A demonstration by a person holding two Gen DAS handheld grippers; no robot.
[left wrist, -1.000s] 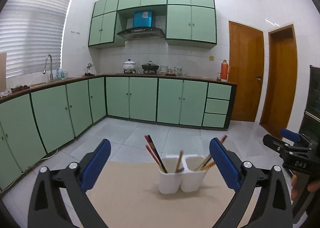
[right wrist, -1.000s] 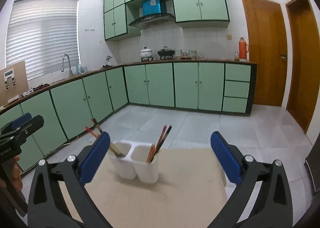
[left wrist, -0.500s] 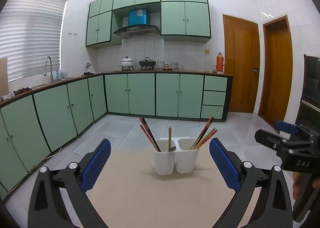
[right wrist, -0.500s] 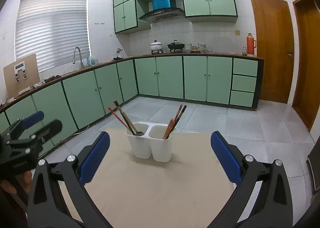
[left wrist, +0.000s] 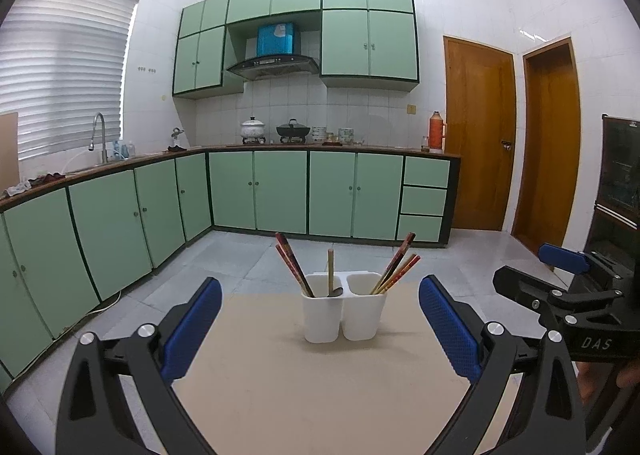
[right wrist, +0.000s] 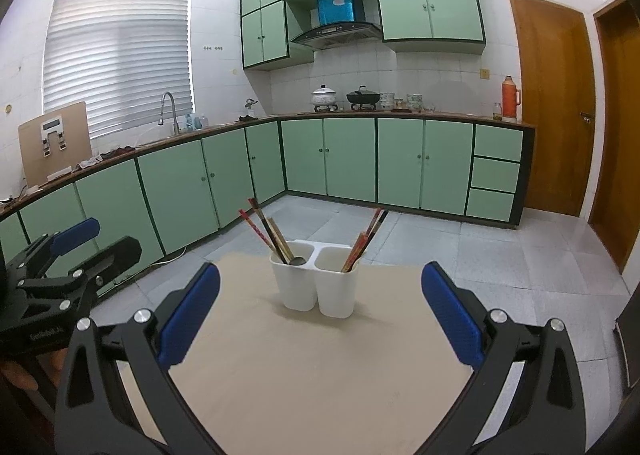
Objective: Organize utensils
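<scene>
1. At the centre of both wrist views, on the far half of the beige desk, stood the white two-compartment utensil holder, upright and touched by neither gripper.
2. In the left wrist view, its left compartment held a pair of dark red chopsticks leaning to the upper left, plus a spoon with a pale wooden handle standing nearly straight; its right compartment held a bundle of reddish chopsticks fanning to the upper right.
3. The left gripper was spread wide and carried nothing, its blue pads framing the holder from well short of it.
4. The right gripper was likewise wide and empty; in the left wrist view it showed at the right edge of the frame, off to the side of the holder.
5. Compared with a second earlier, the holder had climbed from the lower part of each frame toward the middle and turned squarer to the cameras, and more desk showed in front of it. The utensils kept their places in the compartments.
6. I judged this to mean both grippers had been pulled back and levelled, not driven in for a grasp.
7. No loose utensil lay on the visible desk, so the sorting looked either finished or waiting on a rearrangement inside the holder; which one, the views did not settle.
</scene>
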